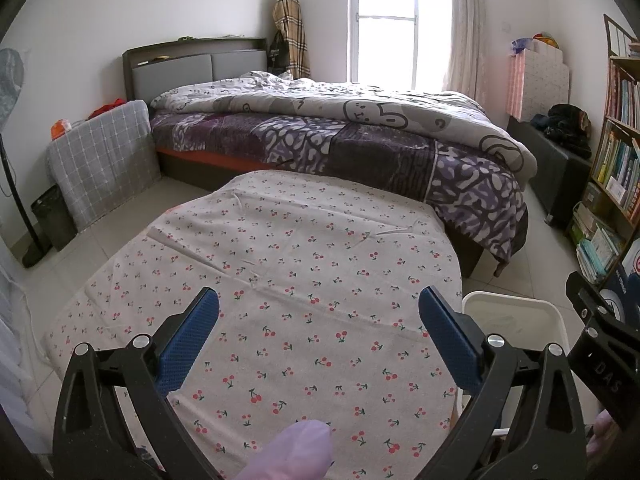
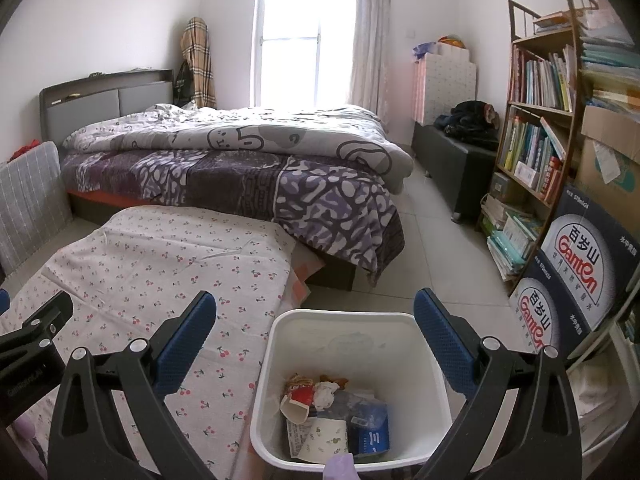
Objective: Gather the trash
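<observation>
The right gripper [image 2: 316,316] hangs with its jaws spread wide and nothing between them, right over the bin [image 2: 264,400]. In the right wrist view the bin's open mouth sits between and just below the blue pads [image 2: 188,336], slightly toward the camera from the tips. Inside lies the trash [image 2: 332,412]: a red and white paper cup, crumpled tissue, a printed wrapper and a blue packet, all resting on the bottom.

The left gripper [image 1: 320,320] is also spread wide and empty, held over the cherry-print cloth [image 1: 280,280]. That cloth shows only creases; no loose trash can be seen on it in either view. From the left gripper the bin [image 1: 516,312] lies to the right, just beside the cloth's edge, and the right gripper's body shows at the far right of that view.

So the right hand is the nearer to the bin, and the bin stands upright with its mouth facing up. Judging from this, the collecting looks close to done, since nothing remains in view to pick up.
</observation>
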### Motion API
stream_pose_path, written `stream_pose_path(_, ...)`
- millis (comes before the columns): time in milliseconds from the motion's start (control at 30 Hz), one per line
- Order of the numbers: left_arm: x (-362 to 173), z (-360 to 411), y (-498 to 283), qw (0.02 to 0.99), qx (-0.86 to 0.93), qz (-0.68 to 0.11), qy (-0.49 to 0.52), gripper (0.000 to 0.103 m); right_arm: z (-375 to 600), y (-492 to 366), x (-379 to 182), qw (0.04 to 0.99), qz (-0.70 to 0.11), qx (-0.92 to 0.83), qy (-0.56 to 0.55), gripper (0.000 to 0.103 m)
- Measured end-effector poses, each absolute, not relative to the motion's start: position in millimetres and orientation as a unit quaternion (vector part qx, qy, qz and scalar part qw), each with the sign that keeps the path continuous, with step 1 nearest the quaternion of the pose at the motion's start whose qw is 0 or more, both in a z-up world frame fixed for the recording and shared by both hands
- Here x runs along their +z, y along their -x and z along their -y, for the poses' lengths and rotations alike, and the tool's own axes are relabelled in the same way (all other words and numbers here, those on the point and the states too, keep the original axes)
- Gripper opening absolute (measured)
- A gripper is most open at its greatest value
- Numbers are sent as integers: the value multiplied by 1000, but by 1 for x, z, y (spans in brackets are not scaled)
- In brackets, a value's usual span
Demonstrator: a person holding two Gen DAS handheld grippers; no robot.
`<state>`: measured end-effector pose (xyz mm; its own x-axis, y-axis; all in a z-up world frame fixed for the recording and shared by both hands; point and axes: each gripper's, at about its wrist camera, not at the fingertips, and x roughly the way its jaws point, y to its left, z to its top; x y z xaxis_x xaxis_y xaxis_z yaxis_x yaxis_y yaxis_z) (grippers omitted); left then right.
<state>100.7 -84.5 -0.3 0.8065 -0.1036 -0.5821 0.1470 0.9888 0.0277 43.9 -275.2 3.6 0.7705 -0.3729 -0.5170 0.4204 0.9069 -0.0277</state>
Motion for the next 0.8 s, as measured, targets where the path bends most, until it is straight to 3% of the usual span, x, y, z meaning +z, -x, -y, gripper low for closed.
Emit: stream_pose_path(800, -2, 85, -101, 949, -66, -307, -36, 96, 279, -41, 3, 939, -270, -210, -47, 96)
